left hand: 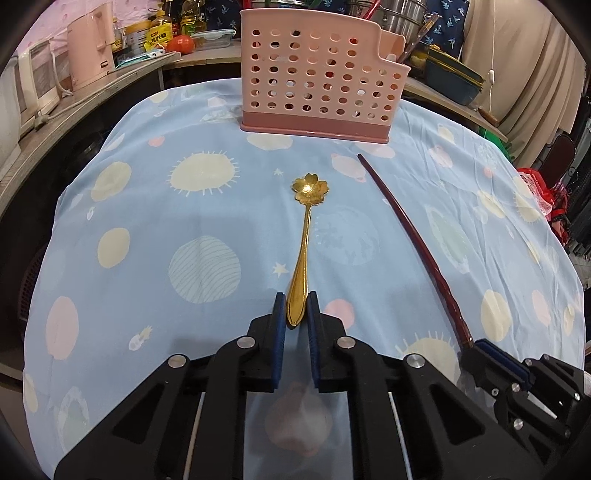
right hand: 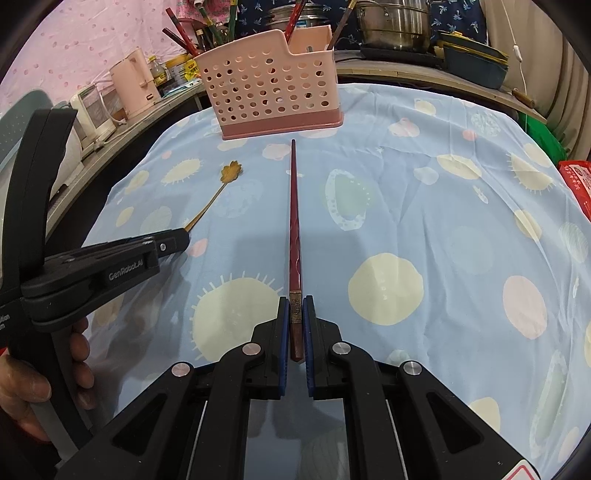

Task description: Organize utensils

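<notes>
My left hand-held gripper (left hand: pixel 296 308) pinches the gold spoon (left hand: pixel 303 240) by its handle end. My right hand-held gripper (right hand: pixel 295 321) clamps the red chopstick (right hand: pixel 294 221), both aimed at the pink holder (right hand: pixel 273 88) for easy loading.

Home kitchen, I'd say. My claws work over table under blue patterned cloth (right hand: pixel 424 192), bedsheet-like. Counter (left hand: pixel 92 88) behind crowded: pink kettle (left hand: pixel 91 44), oil bottles (left hand: pixel 192 16), tin (left hand: pixel 137 35), tomato (left hand: pixel 180 44), lidded food box (left hand: pixel 213 38). Steel pots (right hand: pixel 393 24) stacked at right. Pink holder (right hand: pixel 273 83) on table, chopsticks poking up behind. White appliance (right hand: pixel 90 110) at left, possibly toaster, too distorted to tell. Pink dotted sheet (right hand: pixel 92 37) hung as wall.
</notes>
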